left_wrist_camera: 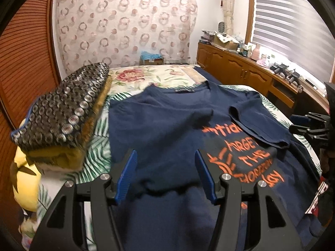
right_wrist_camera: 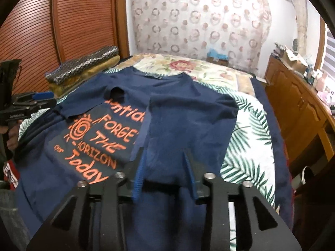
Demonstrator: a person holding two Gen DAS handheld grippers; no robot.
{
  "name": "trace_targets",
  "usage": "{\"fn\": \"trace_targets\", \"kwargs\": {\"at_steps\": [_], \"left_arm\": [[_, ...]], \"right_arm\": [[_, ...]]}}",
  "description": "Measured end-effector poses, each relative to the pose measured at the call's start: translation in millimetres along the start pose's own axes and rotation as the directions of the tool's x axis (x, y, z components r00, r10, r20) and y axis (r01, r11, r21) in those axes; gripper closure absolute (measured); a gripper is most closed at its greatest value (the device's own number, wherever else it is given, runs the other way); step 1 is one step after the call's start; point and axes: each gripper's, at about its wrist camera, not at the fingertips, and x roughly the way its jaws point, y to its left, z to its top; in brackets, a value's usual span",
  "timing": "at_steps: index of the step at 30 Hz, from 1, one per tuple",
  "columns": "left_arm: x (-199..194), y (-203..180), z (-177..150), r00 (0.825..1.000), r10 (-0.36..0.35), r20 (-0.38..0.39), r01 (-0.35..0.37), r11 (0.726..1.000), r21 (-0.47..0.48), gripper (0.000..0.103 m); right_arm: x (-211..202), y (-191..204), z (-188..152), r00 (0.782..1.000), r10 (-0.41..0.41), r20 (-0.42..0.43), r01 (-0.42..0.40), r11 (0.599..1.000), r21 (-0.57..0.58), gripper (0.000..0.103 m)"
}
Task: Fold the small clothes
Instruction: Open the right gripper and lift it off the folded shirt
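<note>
We hold both the left tongs (left_wrist_camera: 165, 163) and the right tongs (right_wrist_camera: 164, 161) wide open and empty above the soft, limp navy T-shirt (right_wrist_camera: 188, 117), best pinched at its folded edge just ahead.

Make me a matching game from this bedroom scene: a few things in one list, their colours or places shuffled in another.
Things:
1. T-shirt
2. Lettering on the T-shirt
3. Folded stack of clothes
4. Wooden cabinet

Descriptions:
a. orange
b. along the wall under the window
c. navy blue, spread on the bed
d. piled by the louvred door

Pairs: 1-c, 2-a, 3-d, 4-b
</note>
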Motion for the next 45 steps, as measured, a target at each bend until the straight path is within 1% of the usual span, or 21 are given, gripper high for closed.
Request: {"fn": "trace_targets", "kwargs": {"at_steps": [1, 3, 6, 10, 12, 17, 21, 22, 24, 26, 29, 30, 36, 37, 41, 43, 45], "left_arm": [[2, 3, 3, 1.000, 0.010, 0.000, -0.010, 1.000, 0.005, 0.046], [8, 8, 12, 1.000, 0.031, -0.003, -0.031, 0.999, 0.025, 0.046], [17, 14, 25, 0.999, 0.051, -0.012, -0.051, 0.997, 0.053, 0.046], [33, 21, 48, 0.998, 0.045, -0.041, -0.041, 0.995, 0.094, 0.046], [42, 26, 57, 0.998, 0.030, -0.056, -0.024, 0.994, 0.102, 0.046], [76, 43, 81, 0.989, 0.015, -0.145, -0.004, 0.997, 0.074, 0.046], [107, 55, 93, 0.971, 0.051, -0.233, -0.036, 0.997, 0.069, 0.048], [116, 59, 94, 0.964, 0.057, -0.260, -0.043, 0.997, 0.059, 0.048], [130, 67, 96, 0.950, 0.047, -0.308, -0.041, 0.999, 0.025, 0.049], [139, 70, 96, 0.941, 0.058, -0.332, -0.056, 0.998, 0.018, 0.049], [149, 71, 94, 0.932, 0.082, -0.352, -0.080, 0.997, 0.019, 0.049], [154, 71, 93, 0.927, 0.092, -0.364, -0.090, 0.996, 0.022, 0.049], [172, 72, 84, 0.906, 0.114, -0.408, -0.114, 0.993, 0.025, 0.048], [173, 72, 82, 0.909, 0.112, -0.402, -0.112, 0.993, 0.022, 0.048], [174, 74, 81, 0.910, 0.097, -0.403, -0.104, 0.995, 0.004, 0.048], [172, 77, 81, 0.913, 0.079, -0.400, -0.092, 0.996, -0.013, 0.048], [169, 81, 80, 0.917, 0.048, -0.395, -0.069, 0.997, -0.041, 0.052]], "right_arm": [[3, -3, 3, 1.000, -0.014, 0.001, 0.014, 1.000, -0.003, 0.050], [9, -9, 7, 0.999, -0.034, 0.001, 0.034, 0.999, -0.006, 0.045], [26, -21, 11, 0.998, -0.059, -0.020, 0.059, 0.998, 0.000, 0.045], [47, -32, 13, 0.995, -0.089, -0.054, 0.090, 0.996, 0.013, 0.045], [54, -35, 13, 0.994, -0.093, -0.066, 0.095, 0.995, 0.028, 0.045], [56, -40, 19, 0.995, -0.084, -0.057, 0.087, 0.995, 0.043, 0.045], [56, -48, 26, 0.995, -0.087, -0.051, 0.090, 0.995, 0.047, 0.045], [56, -47, 28, 0.995, -0.087, -0.050, 0.090, 0.995, 0.048, 0.045], [57, -51, 32, 0.995, -0.084, -0.046, 0.086, 0.995, 0.054, 0.045], [57, -54, 34, 0.996, -0.080, -0.043, 0.083, 0.995, 0.062, 0.045], [60, -58, 38, 0.996, -0.077, -0.041, 0.080, 0.995, 0.063, 0.045], [61, -59, 39, 0.996, -0.079, -0.042, 0.081, 0.995, 0.062, 0.045], [72, -72, 45, 0.994, -0.092, -0.062, 0.097, 0.992, 0.083, 0.045], [74, -73, 47, 0.994, -0.095, -0.063, 0.100, 0.991, 0.086, 0.045], [77, -78, 47, 0.993, -0.092, -0.068, 0.099, 0.989, 0.106, 0.045], [80, -80, 47, 0.993, -0.095, -0.075, 0.103, 0.989, 0.108, 0.045], [84, -83, 46, 0.992, -0.096, -0.081, 0.104, 0.988, 0.112, 0.045]]}}
